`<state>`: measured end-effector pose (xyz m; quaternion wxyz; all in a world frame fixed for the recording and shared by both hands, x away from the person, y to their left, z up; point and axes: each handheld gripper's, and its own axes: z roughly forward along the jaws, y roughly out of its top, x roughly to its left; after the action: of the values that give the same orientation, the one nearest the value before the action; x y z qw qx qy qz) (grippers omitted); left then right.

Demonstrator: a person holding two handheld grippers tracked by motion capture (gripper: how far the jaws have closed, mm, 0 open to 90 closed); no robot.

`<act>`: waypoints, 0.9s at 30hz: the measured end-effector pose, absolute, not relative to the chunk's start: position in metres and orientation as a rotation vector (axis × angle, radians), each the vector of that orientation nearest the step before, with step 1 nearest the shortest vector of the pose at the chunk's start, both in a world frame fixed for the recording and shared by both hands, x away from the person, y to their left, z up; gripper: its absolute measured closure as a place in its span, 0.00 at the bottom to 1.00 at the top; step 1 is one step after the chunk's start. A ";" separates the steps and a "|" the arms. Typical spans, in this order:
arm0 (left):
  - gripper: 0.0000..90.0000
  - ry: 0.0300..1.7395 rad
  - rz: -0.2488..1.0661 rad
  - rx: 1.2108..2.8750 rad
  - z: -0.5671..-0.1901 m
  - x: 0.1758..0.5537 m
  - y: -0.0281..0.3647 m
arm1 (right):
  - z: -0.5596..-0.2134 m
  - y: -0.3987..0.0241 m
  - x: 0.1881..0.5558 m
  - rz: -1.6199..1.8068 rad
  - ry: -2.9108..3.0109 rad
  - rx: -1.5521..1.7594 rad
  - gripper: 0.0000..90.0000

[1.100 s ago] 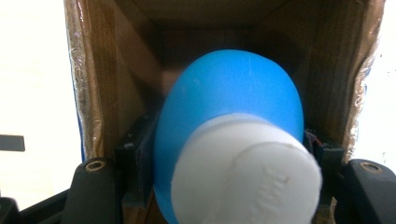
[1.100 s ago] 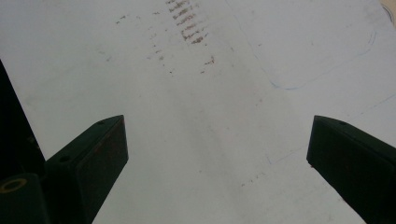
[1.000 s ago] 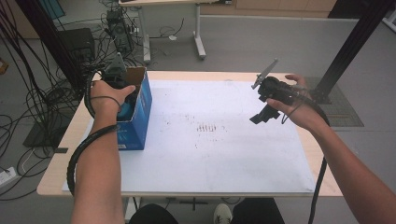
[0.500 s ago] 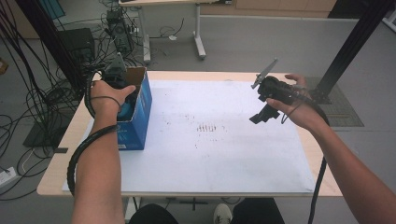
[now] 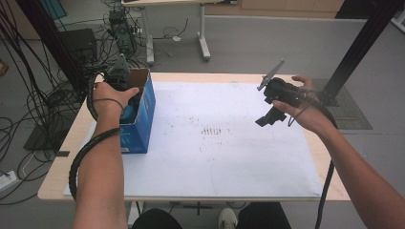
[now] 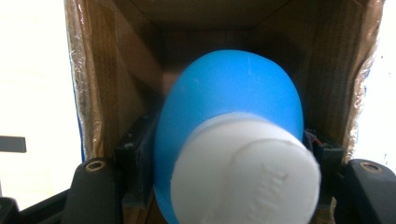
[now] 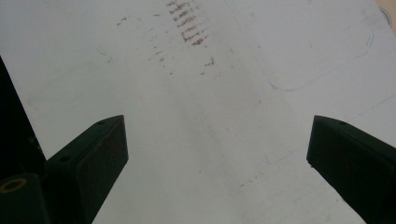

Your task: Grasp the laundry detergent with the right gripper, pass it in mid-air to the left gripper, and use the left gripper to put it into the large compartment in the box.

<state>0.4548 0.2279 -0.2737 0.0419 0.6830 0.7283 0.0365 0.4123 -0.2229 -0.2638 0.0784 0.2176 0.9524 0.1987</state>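
So here we've got the left claw (image 6: pixel 224 186) clamped on a blue bottle (image 6: pixel 229 116) with a white cap (image 6: pixel 247 172), and the whole thing is down inside the mouth of the blue carton (image 5: pixel 138 119). Looking along the jaws, the bottle sits between the carton's brown inner walls, cap pointing back at us, jaws pressed on either side of the body. From above, the left hand (image 5: pixel 111 98) is right over the carton's open top, and the carton stands near the left edge of the bench (image 5: pixel 57 176), partly on the white sheet (image 5: pixel 229 152).

The right claw (image 5: pixel 265 119) hangs well to the right of the carton, above the sheet, jaws spread wide with nothing between them.

What could go sideways, as we see it:
- The carton is narrow and the jaws take up room beside the bottle, so any move could scrape them on the cardboard walls and drag or tip the whole carton, since nothing is holding it down.
- The bottle is rounded and smooth-looking, so it could squirt out of the grip if it catches on the rim.
- The carton is close to the bench's left edge, so a sideways shove could push it off.

Honestly we'd bring the right claw over to steady the carton.
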 end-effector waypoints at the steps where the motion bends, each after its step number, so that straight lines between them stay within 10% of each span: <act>1: 0.39 2.230 0.110 2.090 -0.274 0.455 0.228 | -0.264 -0.223 0.412 0.595 2.851 0.650 0.06; 27: 0.39 2.228 0.117 2.088 -0.274 0.454 0.227 | -0.263 -0.221 0.412 0.590 2.855 0.642 0.06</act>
<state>0.4543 0.2272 -0.2738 0.0430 0.6825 0.7286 0.0382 0.4117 -0.2212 -0.2628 0.0781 0.2145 0.9535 0.1969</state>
